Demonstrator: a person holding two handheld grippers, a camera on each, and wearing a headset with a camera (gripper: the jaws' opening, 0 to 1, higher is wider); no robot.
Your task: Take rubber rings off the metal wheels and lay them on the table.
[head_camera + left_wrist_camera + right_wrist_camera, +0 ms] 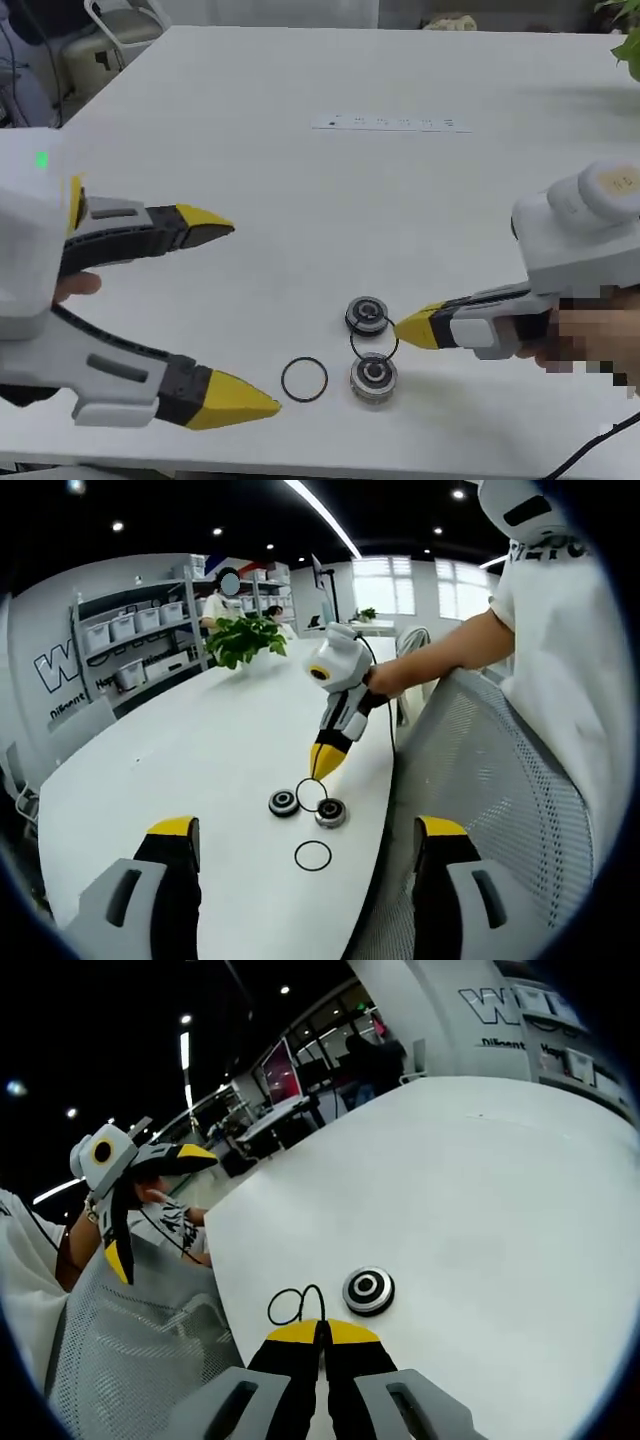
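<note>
Two small round metal wheels are sitting close together near the front edge of the white table. One thin black rubber ring is lying flat just beside the nearer wheel, so one removal appears to be done.

The right gripper is reaching in from the right with its yellow-tipped jaws pressed fully together. It is pinching a second thin black rubber ring by its edge. In the right gripper view this ring is hanging out of the closed jaws in a slightly bent loop, just beside the dark-centred wheel. A grip on the rim alone suits such a thin, limp band, because it is leaving most of the loop free to settle flat. In the head view the held ring is sitting between the two wheels and overlapping their outlines. I cannot tell whether it is touching the table or hanging just above it.

The left gripper is hovering to the left, well apart from the wheels, with its jaws spread wide and gripping nothing. It is probably waiting clear so the right side has room to work. Judging by this, the step in hand is laying the pinched ring on bare table, away from both wheels and the loose ring.
</note>
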